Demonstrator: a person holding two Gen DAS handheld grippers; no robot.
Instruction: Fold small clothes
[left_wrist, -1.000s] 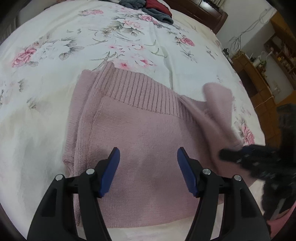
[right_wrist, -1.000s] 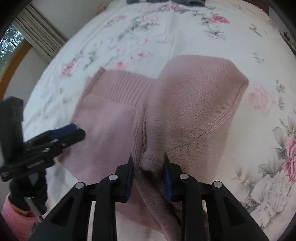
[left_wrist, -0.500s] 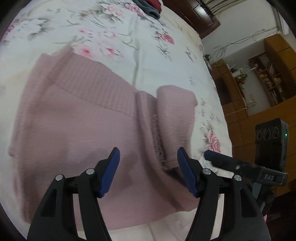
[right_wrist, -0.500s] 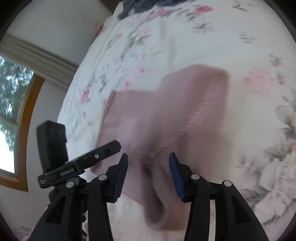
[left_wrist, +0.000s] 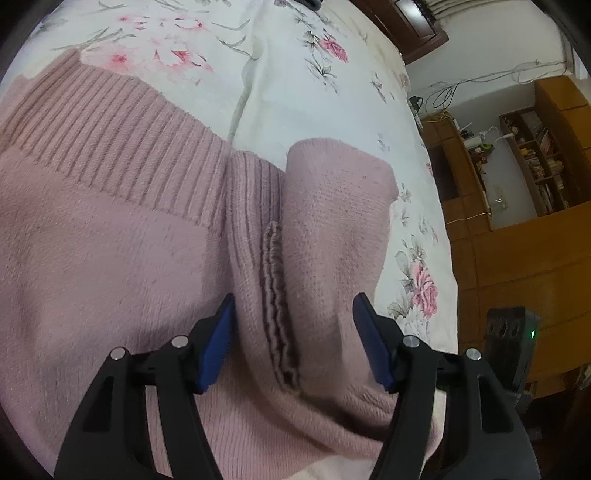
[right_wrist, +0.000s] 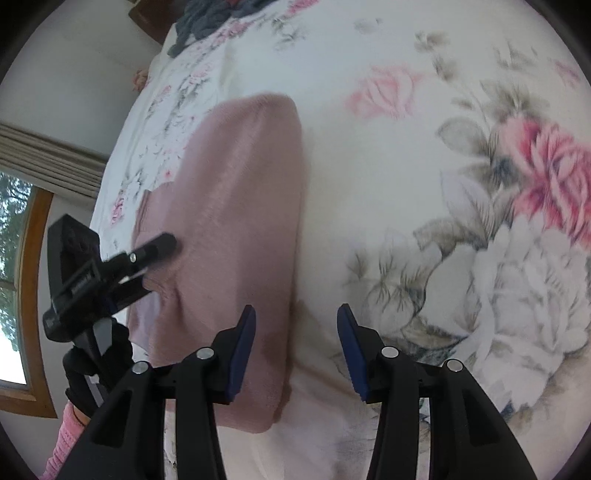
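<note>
A dusty-pink knitted sweater lies on the floral bedsheet, its ribbed hem toward the far side. Its right sleeve is folded inward over the body, with the ribbed cuff lying in the crease. My left gripper hovers open just above that crease, holding nothing. In the right wrist view the same sweater fills the left half; my right gripper is open and empty over its right edge and the sheet. The left gripper shows there from the side above the sweater.
The bedsheet spreads wide to the right of the sweater. Dark clothes lie piled at the far end of the bed. Wooden shelves and cabinets stand beyond the bed's right side. A window and a pink sleeve are at left.
My right gripper has let go of the sleeve and drawn off to the right edge of the sweater. The sleeve now rests folded over the body. My left gripper moved rightward toward the crease.
</note>
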